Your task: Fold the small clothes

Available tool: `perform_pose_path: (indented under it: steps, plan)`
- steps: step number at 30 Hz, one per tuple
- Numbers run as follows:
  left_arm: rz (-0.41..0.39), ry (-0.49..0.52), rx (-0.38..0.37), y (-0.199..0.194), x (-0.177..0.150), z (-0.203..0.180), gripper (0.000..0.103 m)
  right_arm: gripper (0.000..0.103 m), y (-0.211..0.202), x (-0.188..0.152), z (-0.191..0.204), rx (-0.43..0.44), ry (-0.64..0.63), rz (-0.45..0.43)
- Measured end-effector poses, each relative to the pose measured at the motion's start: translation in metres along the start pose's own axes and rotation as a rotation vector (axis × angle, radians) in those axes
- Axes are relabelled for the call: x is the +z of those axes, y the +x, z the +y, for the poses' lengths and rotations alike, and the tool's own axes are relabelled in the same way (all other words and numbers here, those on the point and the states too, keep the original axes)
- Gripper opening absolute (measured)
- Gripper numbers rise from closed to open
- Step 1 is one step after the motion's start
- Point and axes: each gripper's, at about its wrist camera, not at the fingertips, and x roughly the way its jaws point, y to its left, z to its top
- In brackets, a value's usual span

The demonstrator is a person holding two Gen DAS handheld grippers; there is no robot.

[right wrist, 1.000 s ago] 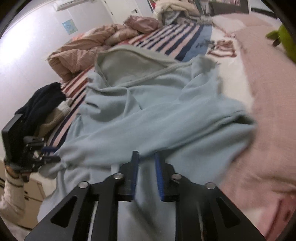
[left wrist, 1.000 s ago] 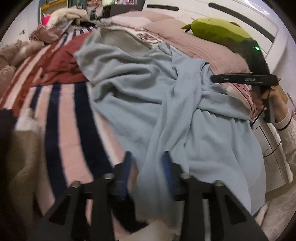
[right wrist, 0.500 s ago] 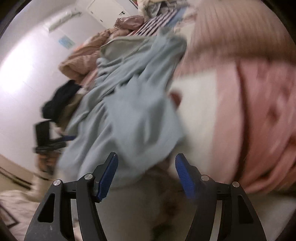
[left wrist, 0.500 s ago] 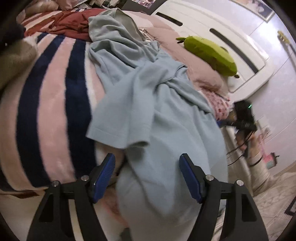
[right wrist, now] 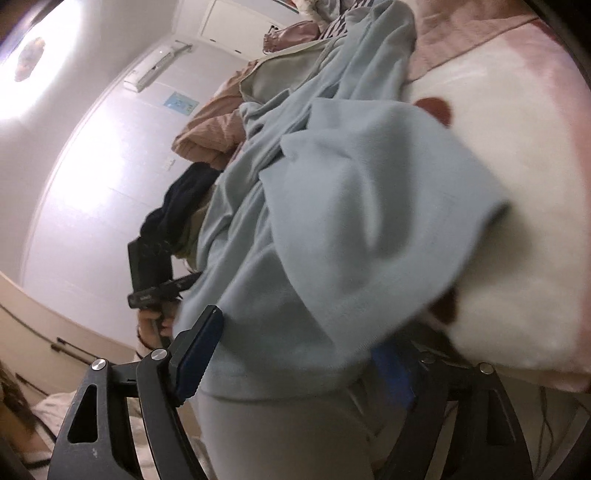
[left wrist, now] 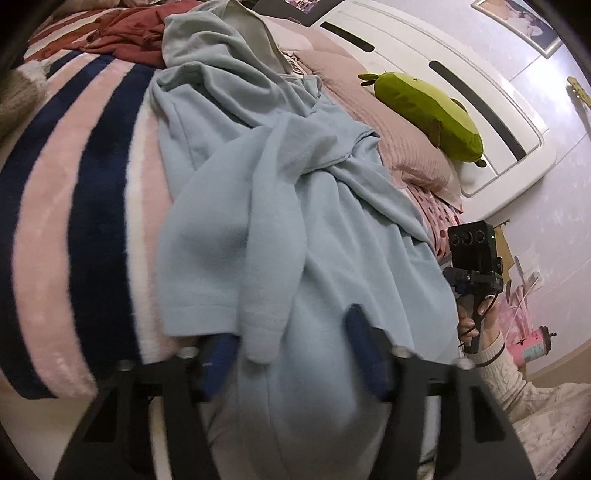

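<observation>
Hoodie (left wrist: 295, 206) hem drapes between both spread grippers' fingers.

Bed (left wrist: 436, 206) carried a pink, white and navy striped blanket (left wrist: 74, 206), light blue garment (left wrist: 295, 206) sprawled beside the blanket and hanging over the bed's edge, maroon cloth (left wrist: 125, 33) behind it, mauve pillow (left wrist: 399, 144) and green plush (left wrist: 428, 110) toward the headboard.

Dim indoor light, fisheye warp, motion blur

Light-blue garment (left wrist: 295, 229) drapes the bed edge, blocking both jaws
</observation>
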Motion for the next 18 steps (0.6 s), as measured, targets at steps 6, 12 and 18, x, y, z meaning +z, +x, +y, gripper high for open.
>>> perform_pose_path:
  steps: [6, 12, 18]
  plan:
    - [-0.049, 0.016, -0.007, -0.007, 0.003, -0.008, 0.01, 0.02, 0.017, 0.013, 0.022, -0.065, -0.08, -0.038]
    - [-0.175, 0.017, 0.01, -0.052, -0.002, -0.017, 0.009, 0.007, 0.001, 0.015, 0.051, -0.026, -0.159, -0.138]
    - [-0.277, -0.007, 0.051, -0.087, -0.017, -0.027, 0.009, 0.007, -0.025, 0.005, 0.083, -0.018, -0.199, -0.214]
